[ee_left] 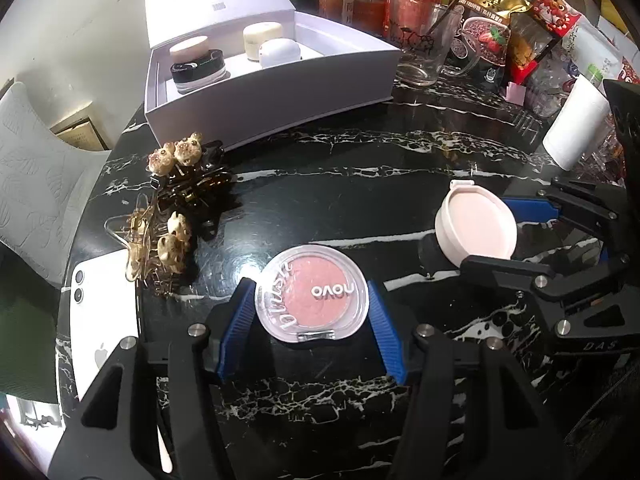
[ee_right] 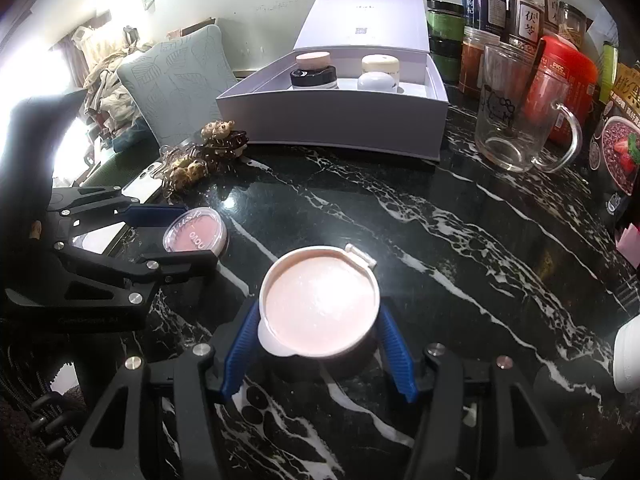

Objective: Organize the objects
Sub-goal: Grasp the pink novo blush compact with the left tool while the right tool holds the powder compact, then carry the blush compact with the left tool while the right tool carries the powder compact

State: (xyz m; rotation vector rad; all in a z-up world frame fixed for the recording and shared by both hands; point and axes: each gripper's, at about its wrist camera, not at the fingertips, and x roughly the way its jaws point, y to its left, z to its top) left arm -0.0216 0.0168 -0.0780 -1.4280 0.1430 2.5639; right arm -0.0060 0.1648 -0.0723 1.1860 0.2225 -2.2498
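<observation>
The left gripper [ee_left: 311, 308] is clamped on the round blush compact [ee_left: 311, 295], its blue pads touching both sides. The right gripper [ee_right: 318, 320] grips a pink-lidded jar [ee_right: 318, 307]. Both sit on the marble table [ee_right: 400, 220], in front of the open white box [ee_right: 332, 114] that already holds four jars. The grasping step looks done; next comes lifting each toward the box's free space

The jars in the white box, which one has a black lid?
The front-left jar has the black lid; the jar behind it has a peach lid, and the two on the right are cream and white.
</observation>
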